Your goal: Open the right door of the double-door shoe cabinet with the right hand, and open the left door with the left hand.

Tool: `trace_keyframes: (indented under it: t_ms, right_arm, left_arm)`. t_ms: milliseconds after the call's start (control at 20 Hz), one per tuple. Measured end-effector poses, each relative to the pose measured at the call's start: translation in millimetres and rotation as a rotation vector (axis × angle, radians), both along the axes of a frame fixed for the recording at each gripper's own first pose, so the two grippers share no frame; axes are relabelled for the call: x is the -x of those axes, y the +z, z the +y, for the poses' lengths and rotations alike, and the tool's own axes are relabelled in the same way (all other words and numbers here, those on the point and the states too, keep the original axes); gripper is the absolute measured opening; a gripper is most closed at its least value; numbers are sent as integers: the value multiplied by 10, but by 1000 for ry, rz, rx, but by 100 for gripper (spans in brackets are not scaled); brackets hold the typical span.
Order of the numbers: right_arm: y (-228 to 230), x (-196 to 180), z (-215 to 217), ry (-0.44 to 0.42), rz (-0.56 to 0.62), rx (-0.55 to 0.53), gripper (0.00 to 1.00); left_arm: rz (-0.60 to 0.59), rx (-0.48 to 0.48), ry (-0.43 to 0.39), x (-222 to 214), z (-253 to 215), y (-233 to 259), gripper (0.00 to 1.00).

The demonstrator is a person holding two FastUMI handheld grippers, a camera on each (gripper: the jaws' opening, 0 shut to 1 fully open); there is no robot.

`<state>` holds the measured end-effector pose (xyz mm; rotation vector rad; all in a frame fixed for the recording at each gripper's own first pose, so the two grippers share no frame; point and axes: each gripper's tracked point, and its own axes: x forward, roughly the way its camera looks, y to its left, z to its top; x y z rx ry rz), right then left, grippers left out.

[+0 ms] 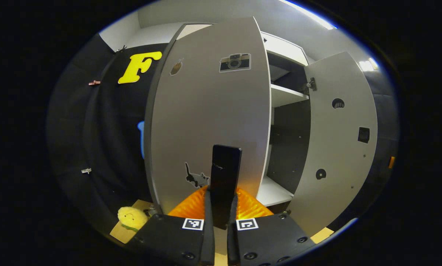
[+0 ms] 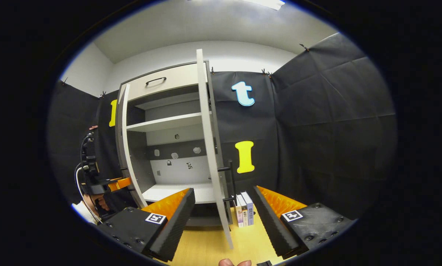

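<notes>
Books' (image 2: 244, 208) labels too small; left door's handle (image 1: 225, 184) partly hidden.

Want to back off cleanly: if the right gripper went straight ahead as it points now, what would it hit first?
Probably the open right door: its edge stands between the open fingers of the right gripper. Depth is unclear; the books on the floor stand just right of that line.

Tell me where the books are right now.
In the right gripper view, the books stand upright on the wooden floor, just right of the open right door, against the black cloth wall.

Each hand-held gripper (image 2: 221, 221) has black screwed bodies, orange ribbed fingers (image 2: 169, 203), square markers.
</notes>
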<state>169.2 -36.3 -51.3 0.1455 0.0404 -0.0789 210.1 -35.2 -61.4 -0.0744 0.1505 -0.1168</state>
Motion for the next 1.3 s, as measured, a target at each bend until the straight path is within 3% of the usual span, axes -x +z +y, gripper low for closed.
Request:
trace_keyframes:
  t_ms: [350,1100,1300]
  right_arm:
    - [12,8,158,34,-6,5,98]
    - [-42,-24,366,95,15,17,98]
    - [-50,-23,406,107,20,14,98]
  left_arm:
    - [1,35,-16,449,357,-22,18]
    - [-21,112,25,687,1209,-3,16]
    - [-11,92,85,633,1652,-36,13]
